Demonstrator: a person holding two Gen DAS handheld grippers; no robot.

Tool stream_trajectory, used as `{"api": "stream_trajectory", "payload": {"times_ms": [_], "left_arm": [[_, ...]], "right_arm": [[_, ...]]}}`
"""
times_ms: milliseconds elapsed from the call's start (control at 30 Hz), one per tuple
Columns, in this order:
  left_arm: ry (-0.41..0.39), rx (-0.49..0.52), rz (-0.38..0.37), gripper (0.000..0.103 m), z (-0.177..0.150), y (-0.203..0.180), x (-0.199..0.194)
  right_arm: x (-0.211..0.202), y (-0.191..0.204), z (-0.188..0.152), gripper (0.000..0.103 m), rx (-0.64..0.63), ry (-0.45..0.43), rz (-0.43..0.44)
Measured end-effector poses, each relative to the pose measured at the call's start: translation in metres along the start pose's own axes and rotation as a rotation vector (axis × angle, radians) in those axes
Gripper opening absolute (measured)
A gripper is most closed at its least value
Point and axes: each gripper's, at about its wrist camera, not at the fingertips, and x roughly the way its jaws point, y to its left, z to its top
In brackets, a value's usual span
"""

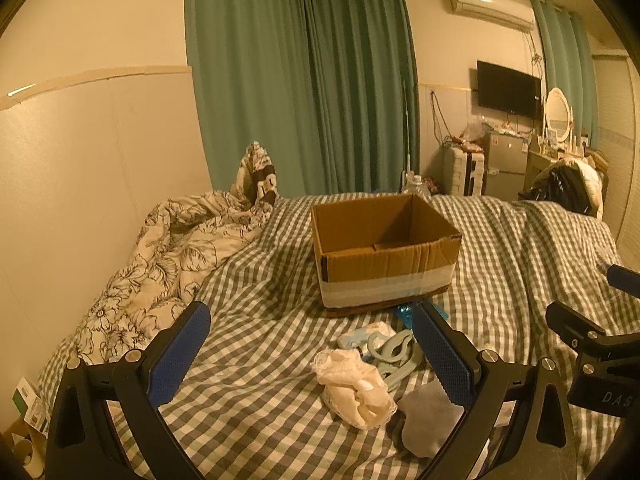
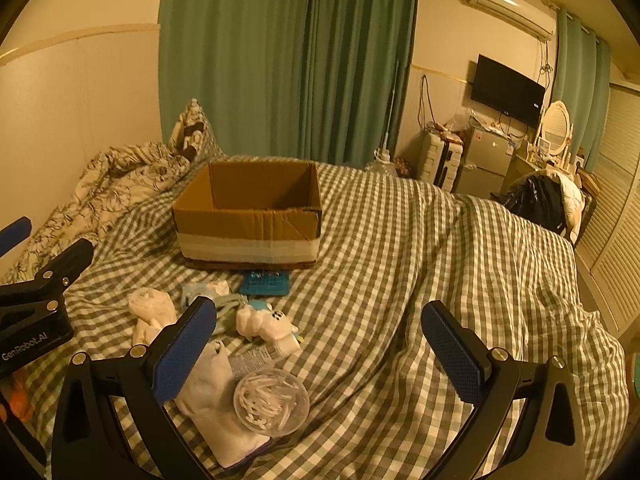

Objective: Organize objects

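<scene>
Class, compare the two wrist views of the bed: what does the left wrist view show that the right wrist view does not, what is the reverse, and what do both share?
Only the left wrist view shows the grey cloth. Only the right wrist view shows the clear round tub of white pieces and the white plush toy. Both show the cardboard box, no contents visible, the checked bedcover, the cream cloth and both grippers open.

Matt corrugated cardboard box (image 2: 248, 216) is sitting on soft checked cloth bedsheet (image 2: 400, 280); clear glossy plastic container (image 2: 271, 404) is lying alongside.
</scene>
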Motion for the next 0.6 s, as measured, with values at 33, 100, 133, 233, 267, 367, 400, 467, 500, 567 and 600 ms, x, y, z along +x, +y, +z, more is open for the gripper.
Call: {"api": "stream_trajectory", "payload": {"times_ms": [33,100,133,233,267,367,400,467,500,567,600], "left_arm": [[0.011,0.003,0.001,0.103,-0.002,-0.001,0.003],[0.035,0.007,-0.002,0.103,-0.007,-0.003,0.010],[0.051,0.009,-0.004,0.102,-0.009,-0.004,0.014],[0.096,0.018,-0.008,0.102,-0.019,-0.007,0.027],[0.111,0.020,-0.011,0.102,-0.023,-0.009,0.032],[0.170,0.027,-0.025,0.101,-0.035,-0.015,0.048],[0.187,0.031,-0.030,0.100,-0.039,-0.017,0.052],[0.228,0.048,-0.041,0.099,-0.048,-0.024,0.063],[0.247,0.059,-0.039,0.097,-0.052,-0.027,0.068],[0.281,0.078,-0.027,0.095,-0.061,-0.031,0.078],[0.297,0.083,-0.027,0.093,-0.066,-0.032,0.083]], "right_arm": [[0.002,-0.001,-0.002,0.103,0.001,0.009,-0.002],[0.007,-0.002,-0.004,0.103,0.001,0.027,-0.003],[0.009,-0.002,-0.005,0.103,0.002,0.034,-0.003],[0.016,-0.004,-0.009,0.103,0.004,0.061,-0.002],[0.019,-0.004,-0.012,0.103,0.005,0.071,-0.001],[0.029,-0.005,-0.019,0.103,0.009,0.105,0.008],[0.032,-0.004,-0.021,0.103,0.009,0.116,0.015],[0.042,-0.002,-0.027,0.103,0.005,0.149,0.029],[0.046,0.001,-0.030,0.103,0.002,0.164,0.032],[0.053,0.005,-0.035,0.103,-0.005,0.190,0.042],[0.055,0.008,-0.039,0.103,-0.009,0.201,0.050]]}}
